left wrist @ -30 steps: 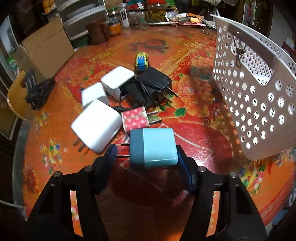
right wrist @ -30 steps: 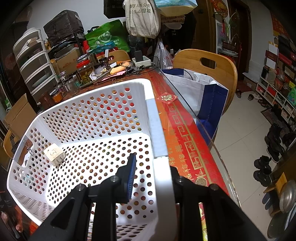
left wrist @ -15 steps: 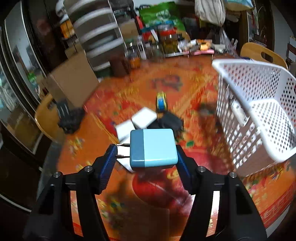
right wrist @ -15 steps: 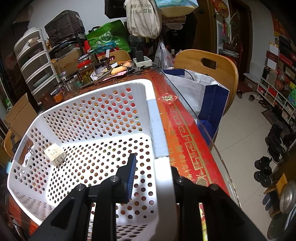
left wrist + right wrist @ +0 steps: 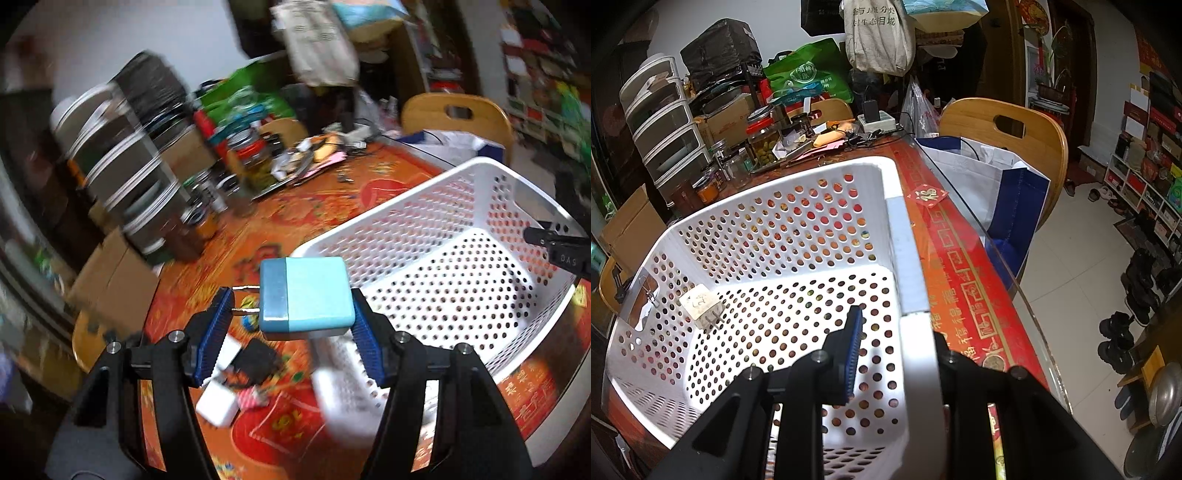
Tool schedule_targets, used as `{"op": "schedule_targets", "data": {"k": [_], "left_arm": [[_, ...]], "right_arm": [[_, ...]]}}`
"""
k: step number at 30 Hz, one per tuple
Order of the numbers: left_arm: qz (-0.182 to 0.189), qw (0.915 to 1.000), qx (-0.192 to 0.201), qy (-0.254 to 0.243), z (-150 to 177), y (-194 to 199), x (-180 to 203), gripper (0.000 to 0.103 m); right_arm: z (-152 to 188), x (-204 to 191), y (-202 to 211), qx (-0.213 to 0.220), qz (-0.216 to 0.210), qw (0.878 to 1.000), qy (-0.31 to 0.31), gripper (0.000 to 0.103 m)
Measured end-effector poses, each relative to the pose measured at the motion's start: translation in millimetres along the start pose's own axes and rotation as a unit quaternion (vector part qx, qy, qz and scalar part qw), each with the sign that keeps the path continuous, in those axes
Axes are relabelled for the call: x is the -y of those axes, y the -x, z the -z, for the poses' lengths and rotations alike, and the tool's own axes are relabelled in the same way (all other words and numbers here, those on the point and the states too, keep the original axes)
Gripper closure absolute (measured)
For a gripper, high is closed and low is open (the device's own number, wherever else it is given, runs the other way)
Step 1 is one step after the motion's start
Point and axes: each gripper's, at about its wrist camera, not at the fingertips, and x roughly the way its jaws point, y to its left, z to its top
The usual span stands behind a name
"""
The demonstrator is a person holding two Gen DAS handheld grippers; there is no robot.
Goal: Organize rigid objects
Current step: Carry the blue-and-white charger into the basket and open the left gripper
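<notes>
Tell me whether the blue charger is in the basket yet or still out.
Out. The blue charger is clamped in the left gripper, above the near corner of the white basket; only a white plug lies inside.

White wall behind stacked clear plastic drawers and a cardboard box. Wooden chair beside the glass-topped table with its red and gold patterned cloth. Pale tiled floor, shoes lined along crowded shelving. Canvas tote hanging above table clutter. Indoor lighting.
</notes>
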Motion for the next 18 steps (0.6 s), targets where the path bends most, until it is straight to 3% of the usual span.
{"op": "schedule_targets", "data": {"k": [8,12,18], "left_arm": [[0.049,0.9918,-0.071,-0.095,-44.6,-50.7,74.6,0.043],[0.072,0.9780,-0.142,-0.134,-54.2,-92.5,99.0,0.043],[0.056,0.9557,-0.230,-0.175,-42.4,-147.4,124.1,0.043]], "right_arm": [[-0.7,0.6,-0.6,-0.002,-0.001,1.000,0.002,0.080],[-0.1,0.1,0.2,-0.001,-0.003,1.000,0.001,0.080],[0.6,2.3,0.9,0.002,-0.007,1.000,-0.004,0.080]]}}
